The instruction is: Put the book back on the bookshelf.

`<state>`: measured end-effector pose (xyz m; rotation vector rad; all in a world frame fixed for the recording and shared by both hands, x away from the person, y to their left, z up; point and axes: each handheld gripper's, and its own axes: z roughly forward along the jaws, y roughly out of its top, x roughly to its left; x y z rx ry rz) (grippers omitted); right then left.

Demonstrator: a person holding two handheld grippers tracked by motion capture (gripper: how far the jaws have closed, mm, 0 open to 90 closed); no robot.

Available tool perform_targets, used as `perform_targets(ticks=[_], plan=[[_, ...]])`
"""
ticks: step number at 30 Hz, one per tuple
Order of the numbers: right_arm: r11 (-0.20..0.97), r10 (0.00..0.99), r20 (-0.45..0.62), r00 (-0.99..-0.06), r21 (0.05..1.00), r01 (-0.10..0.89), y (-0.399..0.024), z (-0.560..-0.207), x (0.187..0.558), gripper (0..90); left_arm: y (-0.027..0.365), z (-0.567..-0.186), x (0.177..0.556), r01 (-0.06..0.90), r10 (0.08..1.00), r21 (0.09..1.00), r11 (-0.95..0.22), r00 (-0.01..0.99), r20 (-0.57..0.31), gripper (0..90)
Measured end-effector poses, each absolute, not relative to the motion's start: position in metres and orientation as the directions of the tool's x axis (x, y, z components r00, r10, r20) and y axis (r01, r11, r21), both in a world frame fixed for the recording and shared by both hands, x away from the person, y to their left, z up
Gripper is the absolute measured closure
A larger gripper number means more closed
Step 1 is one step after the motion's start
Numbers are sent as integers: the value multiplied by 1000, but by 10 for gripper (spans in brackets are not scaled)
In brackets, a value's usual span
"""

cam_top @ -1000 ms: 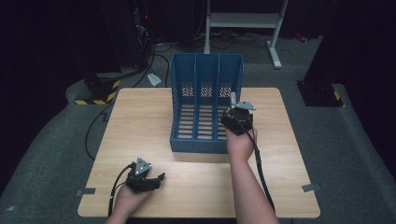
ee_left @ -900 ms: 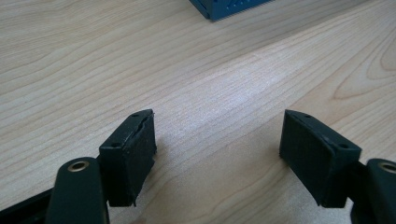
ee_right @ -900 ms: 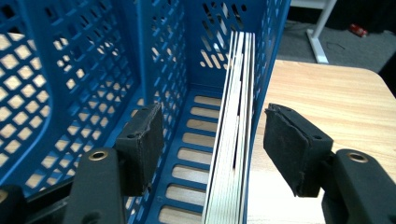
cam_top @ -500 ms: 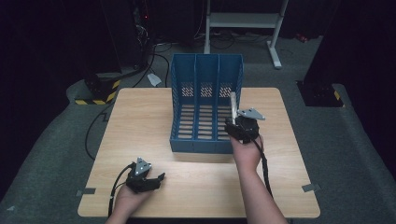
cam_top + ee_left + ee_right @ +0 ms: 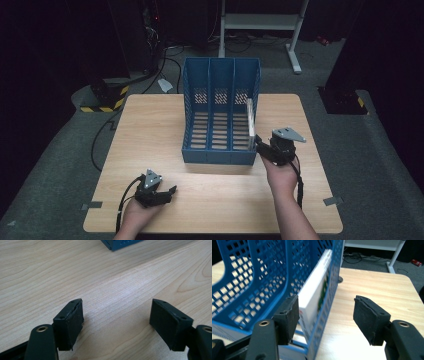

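The white book (image 5: 251,124) stands upright in the rightmost compartment of the blue file rack (image 5: 220,112), pressed against the rack's right outer wall — so the filing itself looks done, judging from how things lie. In the right gripper view the book (image 5: 313,293) sits inside the mesh wall with a green-printed spine or cover edge showing through the holes. What seems left is only to draw the hand clear, or to nudge the book deeper if it is meant to sit further back; I cannot tell how far in it reaches.

The right gripper (image 5: 261,145) is at the rack's front right corner, just outside it, held level and pointing toward the rack. Its fingers (image 5: 288,315) stand apart, nothing pressed between them — the rack's wall and the book's front edge lie in the gap ahead, untouched as far as I can see.

The left gripper (image 5: 167,192) rests low on the tabletop (image 5: 150,130), well in front of the rack and off to its left. Its fingers (image 5: 70,320) are spread wide over bare wood, holding nothing.
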<state>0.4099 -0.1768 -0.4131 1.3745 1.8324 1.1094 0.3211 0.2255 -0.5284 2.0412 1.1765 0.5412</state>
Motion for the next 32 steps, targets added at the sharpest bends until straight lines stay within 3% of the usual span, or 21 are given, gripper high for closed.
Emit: perform_targets(ticks=[7,16,32], plan=[[177,956,-25,-293,844,506,-201,-454,398,339,226,-528,321,570,867,750,-335,499,9,269],[170,974,-24,-227,739,651,-247,-521,376,331,225,-528,321,570,866,750,-335,500,7,269],[174,971,-13,-239,726,666,-264,-523,370,288,225,-528,321,573,872,751,-329,490,8,269]])
